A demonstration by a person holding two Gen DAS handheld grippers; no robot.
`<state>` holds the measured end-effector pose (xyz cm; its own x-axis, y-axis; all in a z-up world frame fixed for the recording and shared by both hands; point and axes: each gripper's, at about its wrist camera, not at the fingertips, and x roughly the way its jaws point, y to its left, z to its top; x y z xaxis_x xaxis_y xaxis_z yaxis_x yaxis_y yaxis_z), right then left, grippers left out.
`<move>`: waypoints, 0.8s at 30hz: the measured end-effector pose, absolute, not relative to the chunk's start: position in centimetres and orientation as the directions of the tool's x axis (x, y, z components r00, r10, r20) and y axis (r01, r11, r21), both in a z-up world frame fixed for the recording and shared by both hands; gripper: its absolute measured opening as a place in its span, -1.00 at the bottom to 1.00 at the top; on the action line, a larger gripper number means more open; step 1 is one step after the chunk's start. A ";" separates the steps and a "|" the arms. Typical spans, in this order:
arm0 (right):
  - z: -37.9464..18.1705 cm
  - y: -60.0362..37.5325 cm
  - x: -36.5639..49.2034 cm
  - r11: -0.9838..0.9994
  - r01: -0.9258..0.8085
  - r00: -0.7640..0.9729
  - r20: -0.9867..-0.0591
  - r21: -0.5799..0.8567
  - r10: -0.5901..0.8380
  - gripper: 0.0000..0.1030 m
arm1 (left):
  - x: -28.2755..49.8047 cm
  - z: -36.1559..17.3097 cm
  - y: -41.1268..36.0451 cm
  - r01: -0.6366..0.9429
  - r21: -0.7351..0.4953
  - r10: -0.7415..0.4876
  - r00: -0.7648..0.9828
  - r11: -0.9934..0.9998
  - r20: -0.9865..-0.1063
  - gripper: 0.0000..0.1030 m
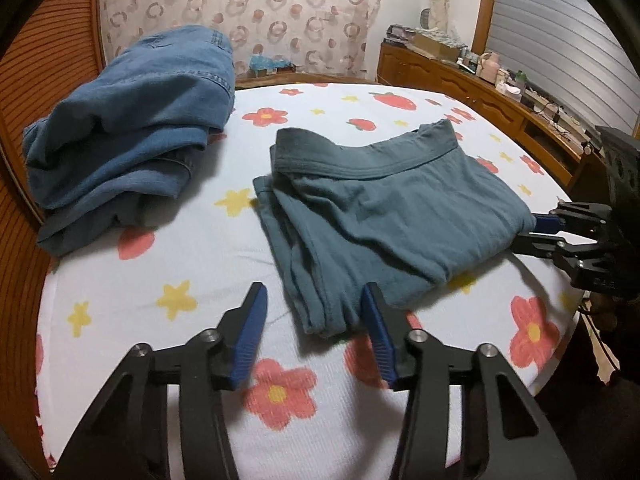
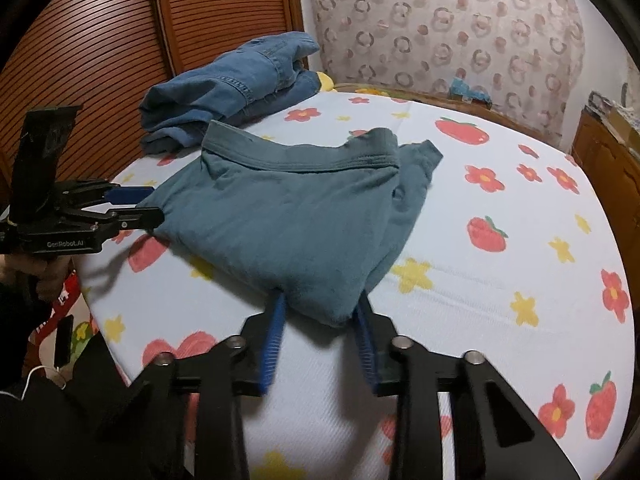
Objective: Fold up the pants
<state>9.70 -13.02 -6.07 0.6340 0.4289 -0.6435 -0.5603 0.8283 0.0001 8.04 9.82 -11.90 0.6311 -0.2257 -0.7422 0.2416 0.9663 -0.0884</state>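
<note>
Folded teal pants (image 1: 384, 216) lie just ahead of the open, empty left gripper (image 1: 314, 308); the right gripper (image 2: 320, 308) straddles 1 corner, apparently unclamped.

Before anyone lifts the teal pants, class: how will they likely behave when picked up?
The teal pants look thin and creased, so probably floppy and light. Their folded layers lie loose, so the fold may fall open. The right hand-held gripper straddles only a corner, so the rest would likely droop.

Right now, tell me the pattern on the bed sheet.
The bed sheet is white with red flowers, yellow stars and red strawberries; the right wrist view shows it best.
</note>
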 end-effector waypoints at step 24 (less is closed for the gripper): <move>-5.9 -15.9 9.7 0.842 -0.528 0.632 -0.613 0.106 0.474 -0.83 | 8.0 -11.7 9.7 0.233 -0.100 -0.228 0.629 0.967 -0.743 -0.34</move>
<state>9.68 -15.86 -5.85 0.6323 0.4737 -0.6130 -0.5283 0.8424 0.1061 7.99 9.67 -11.75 0.6294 -0.2282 -0.7429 0.2327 0.9674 -0.1000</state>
